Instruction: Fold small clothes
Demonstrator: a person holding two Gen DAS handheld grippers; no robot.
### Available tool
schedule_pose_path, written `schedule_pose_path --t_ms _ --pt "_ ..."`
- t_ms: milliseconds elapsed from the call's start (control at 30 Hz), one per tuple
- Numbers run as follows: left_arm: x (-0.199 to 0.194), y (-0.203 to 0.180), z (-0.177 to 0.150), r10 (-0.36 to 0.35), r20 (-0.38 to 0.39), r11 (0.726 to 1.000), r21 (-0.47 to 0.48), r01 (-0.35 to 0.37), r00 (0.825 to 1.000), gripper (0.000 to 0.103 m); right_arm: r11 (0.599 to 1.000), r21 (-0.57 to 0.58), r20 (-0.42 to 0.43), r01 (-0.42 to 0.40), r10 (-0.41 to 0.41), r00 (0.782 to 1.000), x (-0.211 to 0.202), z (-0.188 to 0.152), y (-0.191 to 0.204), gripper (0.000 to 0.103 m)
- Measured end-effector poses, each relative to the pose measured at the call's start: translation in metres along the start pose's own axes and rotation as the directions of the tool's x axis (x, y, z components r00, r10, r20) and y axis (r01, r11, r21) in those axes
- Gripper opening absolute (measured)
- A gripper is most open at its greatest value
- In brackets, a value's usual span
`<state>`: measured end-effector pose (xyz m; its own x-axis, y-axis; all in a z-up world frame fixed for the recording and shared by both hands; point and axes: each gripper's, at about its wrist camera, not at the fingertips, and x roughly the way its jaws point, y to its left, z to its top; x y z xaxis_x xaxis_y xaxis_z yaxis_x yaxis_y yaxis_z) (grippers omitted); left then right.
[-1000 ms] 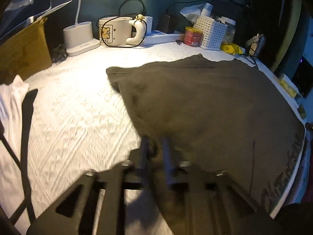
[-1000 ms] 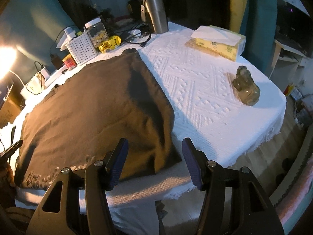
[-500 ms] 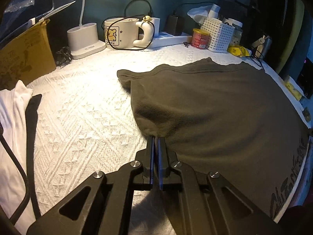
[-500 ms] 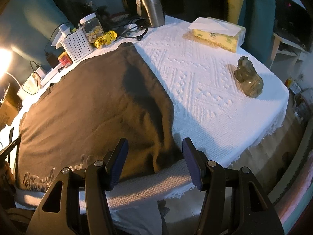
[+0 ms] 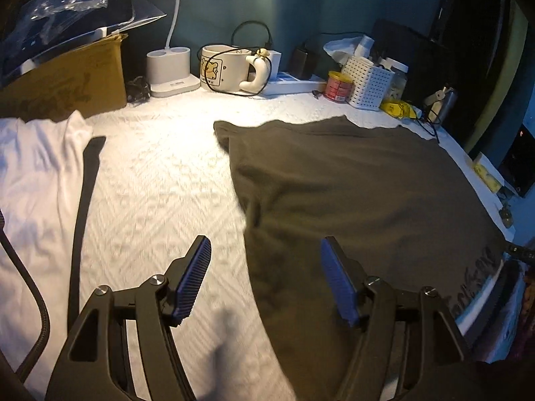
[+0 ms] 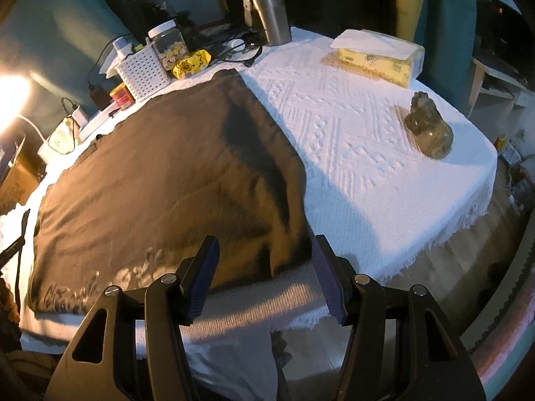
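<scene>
Brown garment [image 5: 361, 193] lies flat, centre to right of left view. Left gripper [image 5: 265, 280] fingers apart over its left edge; right gripper [image 6: 265, 274] fingers apart at its near right corner, holding nothing. Upper left of right view: basket [image 6: 142, 68], contents unclear; jar [image 6: 169, 46] of pale pieces. Tissue box [image 6: 378, 56], upper right, tissue on top.

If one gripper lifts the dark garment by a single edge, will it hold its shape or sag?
Probably sag: the dark garment lies limp, with soft wrinkles near its left edge. It looks thick and fleecy, so likely somewhat heavy when hanging. The textured white tablecloth may grip it, so pushing would probably bunch it rather than slide it.
</scene>
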<state>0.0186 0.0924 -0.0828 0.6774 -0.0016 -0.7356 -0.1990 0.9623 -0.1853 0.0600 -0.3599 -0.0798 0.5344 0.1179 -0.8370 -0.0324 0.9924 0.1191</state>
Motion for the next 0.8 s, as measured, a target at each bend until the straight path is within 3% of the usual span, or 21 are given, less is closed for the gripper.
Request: schedule_pose_path --t_ms 167,433,533,800 --pt "-0.005 -0.004 -0.015 0.006 -0.029 1.0 -0.009 -0.006 1.0 0.068 1.0 -0.01 -0.032 0.006 -0.006 0.999 -0.005 -0.017 -0.004 0.061" --pt "-0.005 -0.008 -0.013 0.005 -0.034 1.0 -0.005 -0.005 0.999 0.068 0.997 0.037 -0.001 -0.062 0.062 0.998 0.001 -0.017 0.002 0.061" --pt "-0.004 -0.005 -0.008 0.011 -0.033 1.0 -0.007 -0.011 0.999 0.068 0.996 0.04 0.018 -0.077 0.076 0.997 0.008 -0.011 0.013 0.081" --pt "0.003 0.015 0.005 0.04 -0.042 0.998 -0.047 -0.042 0.998 0.068 0.99 0.083 0.052 -0.111 0.107 0.993 0.033 0.019 0.028 0.085"
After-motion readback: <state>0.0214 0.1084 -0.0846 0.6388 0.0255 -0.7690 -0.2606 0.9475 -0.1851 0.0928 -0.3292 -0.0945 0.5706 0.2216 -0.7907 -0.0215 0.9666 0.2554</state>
